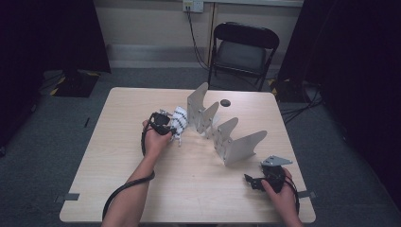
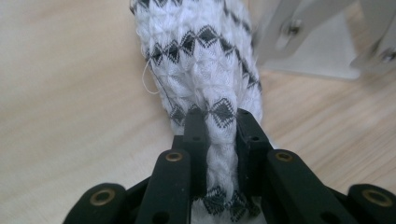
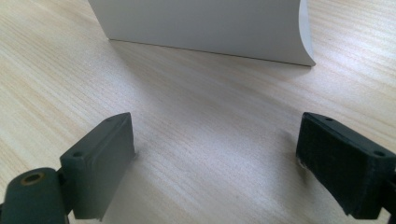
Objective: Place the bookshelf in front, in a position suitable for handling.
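A white knitted cloth with black diamond pattern [image 1: 178, 121] lies bunched on the wooden table [image 1: 142, 189], just left of a zigzag metal rack [image 1: 222, 132]. My left gripper [image 1: 166, 126] is shut on the cloth; in the left gripper view the cloth [image 2: 205, 65] is pinched between the two black jaws of the left gripper [image 2: 219, 135]. My right gripper [image 1: 253, 182] rests near the table's front right corner, open, with bare wood between the jaws. In the right gripper view, the right gripper [image 3: 215, 154] faces the rack's nearest plate [image 3: 205, 25].
A small dark disc [image 1: 225, 102] lies on the table behind the rack. A black folding chair [image 1: 241, 47] stands beyond the far edge. Cables trail from both grippers. Dark curtains flank the room.
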### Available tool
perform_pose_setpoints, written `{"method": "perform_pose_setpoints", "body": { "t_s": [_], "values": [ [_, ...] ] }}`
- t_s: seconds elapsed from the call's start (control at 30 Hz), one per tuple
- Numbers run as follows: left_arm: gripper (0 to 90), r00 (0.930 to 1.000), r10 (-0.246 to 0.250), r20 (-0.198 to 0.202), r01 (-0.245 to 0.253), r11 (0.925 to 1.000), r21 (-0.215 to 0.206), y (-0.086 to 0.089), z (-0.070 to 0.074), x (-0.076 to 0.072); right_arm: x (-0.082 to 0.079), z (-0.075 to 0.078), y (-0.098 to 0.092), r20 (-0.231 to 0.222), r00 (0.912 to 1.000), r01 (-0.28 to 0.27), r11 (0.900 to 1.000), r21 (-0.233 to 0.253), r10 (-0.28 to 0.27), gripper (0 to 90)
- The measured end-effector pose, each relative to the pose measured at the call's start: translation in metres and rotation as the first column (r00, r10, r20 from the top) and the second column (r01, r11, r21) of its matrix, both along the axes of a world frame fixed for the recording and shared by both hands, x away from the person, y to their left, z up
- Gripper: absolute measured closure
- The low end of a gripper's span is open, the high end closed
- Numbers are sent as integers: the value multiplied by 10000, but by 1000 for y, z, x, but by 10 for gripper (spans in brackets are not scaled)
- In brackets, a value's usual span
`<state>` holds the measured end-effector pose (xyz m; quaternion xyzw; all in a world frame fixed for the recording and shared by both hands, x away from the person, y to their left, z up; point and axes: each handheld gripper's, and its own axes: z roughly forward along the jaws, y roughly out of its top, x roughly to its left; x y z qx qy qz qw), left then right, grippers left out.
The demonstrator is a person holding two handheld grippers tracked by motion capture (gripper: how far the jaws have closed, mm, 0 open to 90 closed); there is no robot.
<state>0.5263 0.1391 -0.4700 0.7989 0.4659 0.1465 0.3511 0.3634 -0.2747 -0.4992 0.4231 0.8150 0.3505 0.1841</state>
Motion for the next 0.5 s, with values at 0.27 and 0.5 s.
{"method": "perform_pose_setpoints", "body": {
  "t_s": [0.27,0.5],
  "values": [
    [778,9907,-106,1359,175,9986,-500,-2,67,13,0,0,0,6,10000,27,10000,1,-27,106],
    [774,9674,-1280,2186,1253,9918,262,-19,120,34,-1,0,0,24,10000,46,10000,11,-46,106]
  ]
}}
